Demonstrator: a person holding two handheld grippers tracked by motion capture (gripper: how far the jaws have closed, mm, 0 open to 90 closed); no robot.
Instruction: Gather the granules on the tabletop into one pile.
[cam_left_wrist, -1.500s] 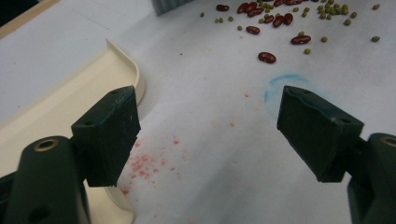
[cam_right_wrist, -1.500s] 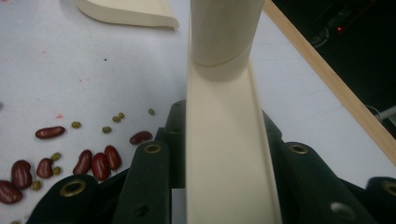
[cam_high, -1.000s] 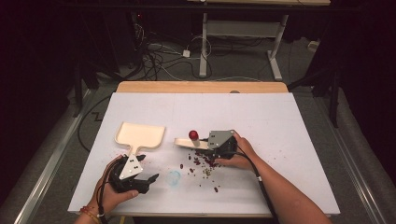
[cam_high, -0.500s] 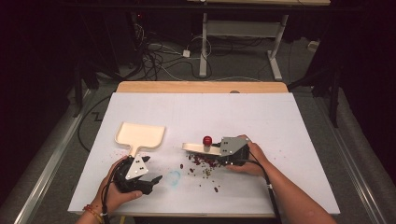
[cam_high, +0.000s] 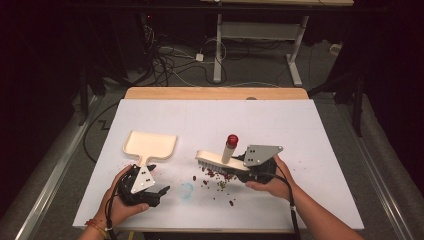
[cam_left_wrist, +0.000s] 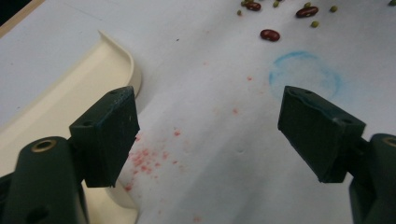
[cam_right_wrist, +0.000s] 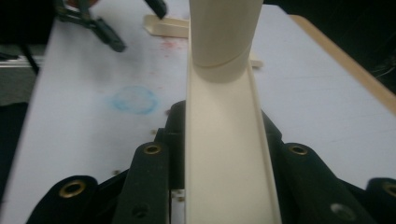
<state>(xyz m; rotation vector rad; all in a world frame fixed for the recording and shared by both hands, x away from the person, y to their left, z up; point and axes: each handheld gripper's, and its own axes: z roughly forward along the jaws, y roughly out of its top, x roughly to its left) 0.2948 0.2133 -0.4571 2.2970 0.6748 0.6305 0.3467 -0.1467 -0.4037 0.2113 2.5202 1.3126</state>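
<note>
A cream brush (cam_high: 220, 161) with a red-tipped upright handle (cam_high: 231, 141) rests bristles-down on the white table (cam_high: 300, 130). My right gripper (cam_high: 246, 167) is shut on its end. In the right gripper view the brush's cream back (cam_right_wrist: 224, 149) runs between the jaws. Red and green beans (cam_high: 216, 176) lie scattered by the bristles. A cream dustpan (cam_high: 150, 145) lies flat at the left. My left gripper (cam_high: 159, 192) stands open just in front of the dustpan's handle. In the left gripper view the dustpan (cam_left_wrist: 70, 88) is beside the left jaw, with nothing between the jaws of the left gripper (cam_left_wrist: 205, 135).
A blue circle mark (cam_high: 186, 190) lies on the table between the two grippers, with red specks (cam_left_wrist: 149, 156) near the dustpan. A wooden strip (cam_high: 215, 93) edges the table's far side. Behind it are cables and a desk frame (cam_high: 255, 30) on the floor.
My right gripper has carried the brush to the right across the beans. The left gripper has barely shifted and stays open.
</note>
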